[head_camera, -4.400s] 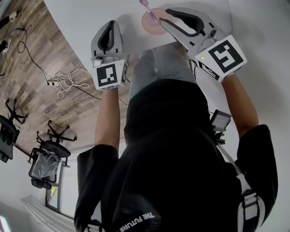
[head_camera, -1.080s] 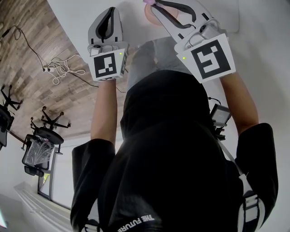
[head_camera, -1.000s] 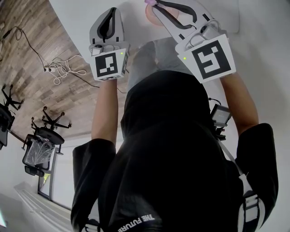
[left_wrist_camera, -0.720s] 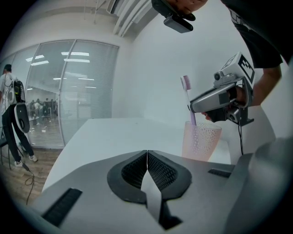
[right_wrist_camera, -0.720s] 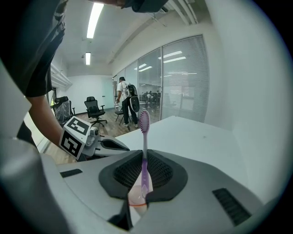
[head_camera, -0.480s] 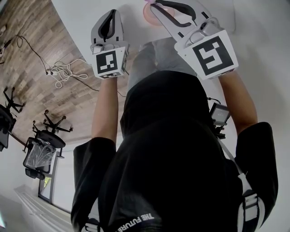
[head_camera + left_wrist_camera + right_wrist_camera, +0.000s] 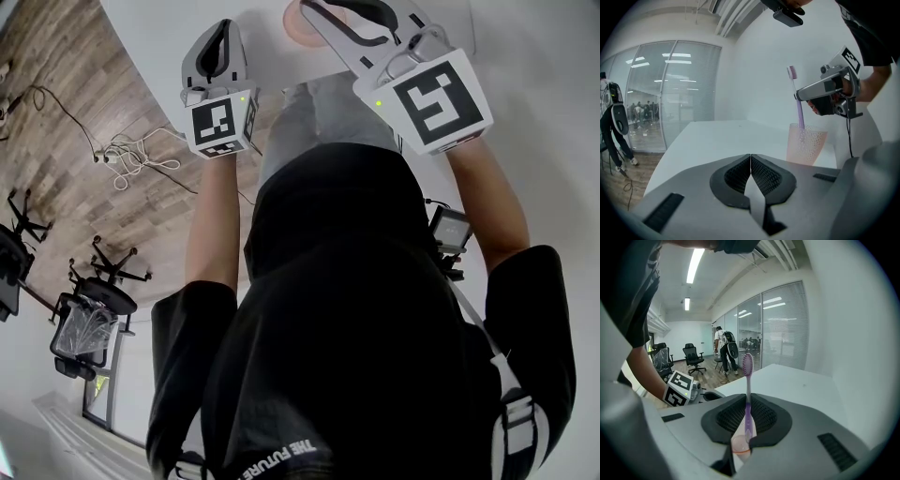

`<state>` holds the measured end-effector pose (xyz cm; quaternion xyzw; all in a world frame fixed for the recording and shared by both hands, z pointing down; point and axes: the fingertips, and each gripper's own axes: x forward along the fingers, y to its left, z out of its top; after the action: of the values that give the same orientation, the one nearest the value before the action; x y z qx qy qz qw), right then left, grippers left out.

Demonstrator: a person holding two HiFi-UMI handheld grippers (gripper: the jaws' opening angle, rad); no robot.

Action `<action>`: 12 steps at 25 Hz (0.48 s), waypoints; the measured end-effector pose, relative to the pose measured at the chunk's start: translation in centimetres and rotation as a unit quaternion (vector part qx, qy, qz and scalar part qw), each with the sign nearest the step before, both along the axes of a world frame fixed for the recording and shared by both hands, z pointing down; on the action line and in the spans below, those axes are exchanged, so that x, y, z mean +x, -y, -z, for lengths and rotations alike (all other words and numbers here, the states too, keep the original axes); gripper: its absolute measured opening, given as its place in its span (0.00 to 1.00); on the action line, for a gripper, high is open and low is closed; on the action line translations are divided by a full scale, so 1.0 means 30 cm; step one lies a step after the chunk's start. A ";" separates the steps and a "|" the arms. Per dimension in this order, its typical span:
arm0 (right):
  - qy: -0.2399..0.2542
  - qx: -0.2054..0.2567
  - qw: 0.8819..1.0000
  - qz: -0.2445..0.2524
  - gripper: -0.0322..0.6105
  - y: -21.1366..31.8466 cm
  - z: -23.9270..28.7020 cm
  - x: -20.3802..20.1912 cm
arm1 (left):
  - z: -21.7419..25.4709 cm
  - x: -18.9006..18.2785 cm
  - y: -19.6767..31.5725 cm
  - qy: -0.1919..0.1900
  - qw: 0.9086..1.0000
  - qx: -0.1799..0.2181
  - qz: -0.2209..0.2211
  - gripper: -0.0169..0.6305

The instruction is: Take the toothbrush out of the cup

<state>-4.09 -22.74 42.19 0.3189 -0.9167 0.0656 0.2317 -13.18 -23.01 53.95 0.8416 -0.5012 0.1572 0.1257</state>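
A purple toothbrush (image 7: 796, 96) stands upright in a pale pink dotted cup (image 7: 805, 143) on the white table (image 7: 717, 136). My right gripper (image 7: 797, 97) is shut on the brush handle just above the cup's rim. In the right gripper view the toothbrush (image 7: 748, 380) rises between the closed pads of the right gripper (image 7: 748, 399), with the cup (image 7: 740, 446) below them. My left gripper (image 7: 750, 158) is shut on nothing, a short way left of the cup. In the head view the left gripper (image 7: 223, 33) and right gripper (image 7: 309, 7) reach forward; the cup (image 7: 292, 11) is cut by the top edge.
The table's curved edge (image 7: 141, 66) borders a wooden floor with a coil of white cable (image 7: 131, 155) and office chairs (image 7: 98, 314). A white wall (image 7: 764, 70) stands behind the cup. A person with a backpack (image 7: 725, 350) stands far off by glass walls.
My right gripper has moved onto the toothbrush and holds it. Both grippers and the cup have shifted up in the head view; the brush head is now out of that frame.
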 end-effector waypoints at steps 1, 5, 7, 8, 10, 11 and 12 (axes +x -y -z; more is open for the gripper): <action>0.001 0.001 1.000 -0.001 0.12 0.001 0.006 0.002 | -0.001 0.001 0.001 0.001 1.000 -0.001 0.000 0.05; 0.011 -0.001 1.000 -0.009 0.12 0.009 0.028 0.029 | -0.004 0.014 0.002 0.005 1.000 -0.004 0.002 0.05; 0.019 -0.004 1.000 -0.014 0.12 0.002 0.035 0.046 | -0.010 0.028 -0.007 0.008 1.000 -0.004 0.002 0.05; 0.022 -0.004 1.000 -0.016 0.12 -0.004 0.039 0.048 | -0.013 0.031 -0.014 0.009 1.000 -0.004 0.001 0.05; 0.026 -0.003 1.000 -0.018 0.12 -0.017 0.047 0.046 | -0.019 0.030 -0.027 0.011 1.000 -0.004 0.001 0.05; 0.027 -0.002 0.999 -0.018 0.12 -0.022 0.051 0.045 | -0.021 0.029 -0.032 0.012 1.000 -0.005 0.001 0.05; 0.029 -0.001 0.999 -0.017 0.12 -0.023 0.056 0.044 | -0.023 0.028 -0.033 0.015 1.000 -0.005 0.002 0.05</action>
<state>-2.76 -22.04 40.50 0.3323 -0.9174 0.0801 0.2040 -12.33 -22.01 54.63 0.8377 -0.5036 0.1720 0.1230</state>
